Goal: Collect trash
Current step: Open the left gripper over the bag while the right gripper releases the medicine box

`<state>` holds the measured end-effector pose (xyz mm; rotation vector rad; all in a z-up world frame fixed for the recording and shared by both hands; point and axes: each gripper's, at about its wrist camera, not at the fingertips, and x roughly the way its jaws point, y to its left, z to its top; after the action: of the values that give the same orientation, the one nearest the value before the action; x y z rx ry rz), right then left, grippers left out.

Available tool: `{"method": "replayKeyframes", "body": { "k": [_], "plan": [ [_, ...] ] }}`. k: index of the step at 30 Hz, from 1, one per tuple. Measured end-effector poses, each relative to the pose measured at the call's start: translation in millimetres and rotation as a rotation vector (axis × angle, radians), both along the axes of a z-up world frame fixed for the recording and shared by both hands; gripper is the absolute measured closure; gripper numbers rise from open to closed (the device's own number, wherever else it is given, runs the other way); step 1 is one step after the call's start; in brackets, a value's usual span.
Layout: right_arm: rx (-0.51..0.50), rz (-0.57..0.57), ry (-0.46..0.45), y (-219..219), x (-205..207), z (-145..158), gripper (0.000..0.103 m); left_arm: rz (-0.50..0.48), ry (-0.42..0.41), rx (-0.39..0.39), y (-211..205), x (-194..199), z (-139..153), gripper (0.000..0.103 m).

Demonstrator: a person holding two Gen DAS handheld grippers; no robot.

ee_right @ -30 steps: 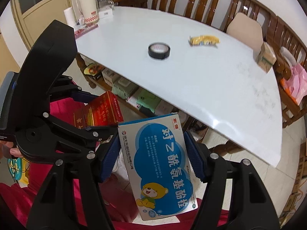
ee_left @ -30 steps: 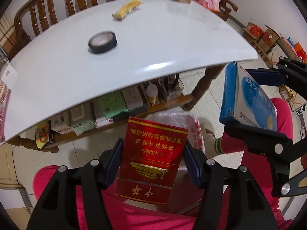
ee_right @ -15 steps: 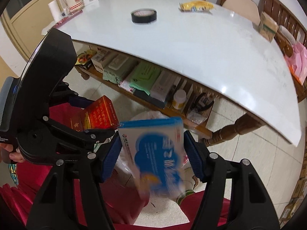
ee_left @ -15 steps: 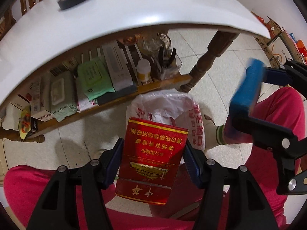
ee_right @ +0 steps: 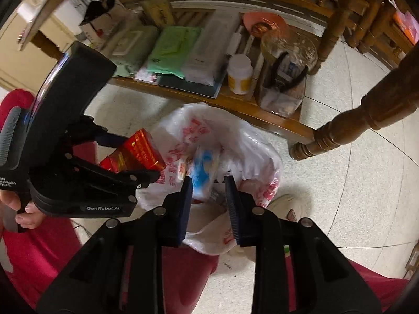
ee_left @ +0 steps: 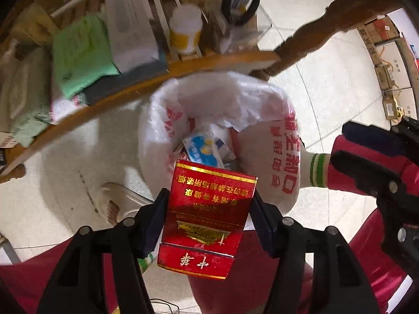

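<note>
Between left tongs [ee_left: 208, 217], glossy red gold-lettered carton [ee_left: 207, 217] sits upright.

Two black two-finger grippers are in view, the left gripper [ee_left: 208, 217] and the right gripper [ee_right: 208, 196]. There are two cartons: one glossy red cardboard cigarette box with gold print [ee_left: 207, 217] and one blue-and-white cardboard medicine box [ee_left: 203, 150]. One white plastic trash bag with red lettering [ee_left: 272, 154] stands on the floor, and the wooden lower shelf [ee_right: 235, 102] carries one white plastic bottle with a yellow label [ee_right: 239, 74] and one pale green soft pack [ee_right: 172, 49].
</note>
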<state>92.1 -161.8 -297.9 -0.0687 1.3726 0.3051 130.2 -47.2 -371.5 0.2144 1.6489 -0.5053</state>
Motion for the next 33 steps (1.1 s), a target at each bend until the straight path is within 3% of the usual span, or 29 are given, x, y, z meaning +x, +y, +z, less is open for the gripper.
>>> {"method": "replayKeyframes", "body": {
  "k": [6,8,10,22,26,29,31,33],
  "plan": [
    [0.017,-0.022,0.049,-7,4,-26,0.076,-0.037,0.038,0.051,-10,-8,-23,0.042],
    [0.024,-0.021,0.06,-8,5,-28,0.076,-0.025,0.066,0.069,-9,-8,-29,0.027],
    [0.028,-0.021,0.064,-10,5,-29,0.076,-0.015,0.068,0.061,-7,-8,-30,0.026],
    [0.044,-0.04,0.067,-14,-1,-24,0.076,-0.024,0.005,0.058,-10,-6,-6,0.026],
    [0.058,-0.037,0.048,-12,-8,-11,0.075,-0.018,-0.026,0.058,-7,-10,11,0.026],
    [0.084,-0.027,0.018,-13,-15,13,0.063,-0.017,-0.061,0.052,-2,-17,38,0.026],
    [0.11,-0.006,-0.023,-15,-21,39,0.043,-0.024,-0.078,0.042,4,-21,62,0.026],
    [0.126,0.025,-0.094,-18,-26,77,0.033,-0.033,-0.098,0.027,11,-24,94,0.024]
  ]
}}
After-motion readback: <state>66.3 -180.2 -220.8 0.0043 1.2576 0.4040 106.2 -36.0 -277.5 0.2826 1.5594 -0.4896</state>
